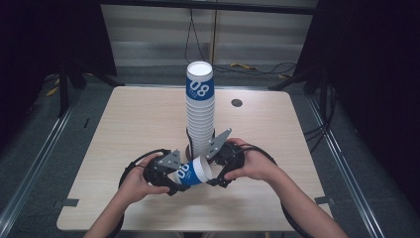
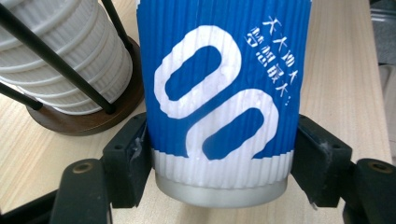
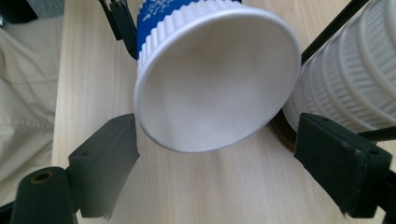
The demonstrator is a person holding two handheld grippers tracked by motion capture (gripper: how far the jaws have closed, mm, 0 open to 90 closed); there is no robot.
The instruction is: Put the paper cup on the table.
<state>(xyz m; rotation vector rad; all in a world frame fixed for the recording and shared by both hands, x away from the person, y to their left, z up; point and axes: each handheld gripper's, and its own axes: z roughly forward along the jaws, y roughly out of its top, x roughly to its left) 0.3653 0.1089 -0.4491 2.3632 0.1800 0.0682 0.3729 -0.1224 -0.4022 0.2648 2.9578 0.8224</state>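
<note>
One cup [image 1: 192,172] sits clamped in the left tool [image 1: 174,174], off the stack [image 1: 200,114]; the right tool [image 1: 218,166] gapes at its rim, gripping nothing.

Desk [image 1: 129,124]: light wood top, rounded corners. Dark round grommet hole [image 1: 236,103] near the far edge, right of centre. Grey carpet floor [image 1: 44,134] around the desk, metal rails [image 1: 29,168] running along both sides. Past the far edge: pale panelled wall [image 1: 148,34], black cables [image 1: 190,29] hanging down it, a yellow cable [image 1: 242,66] on the floor. Black curtains [image 1: 376,74] both sides. Grey tape patches [image 1: 66,203] on the floor by the near corners.
</note>
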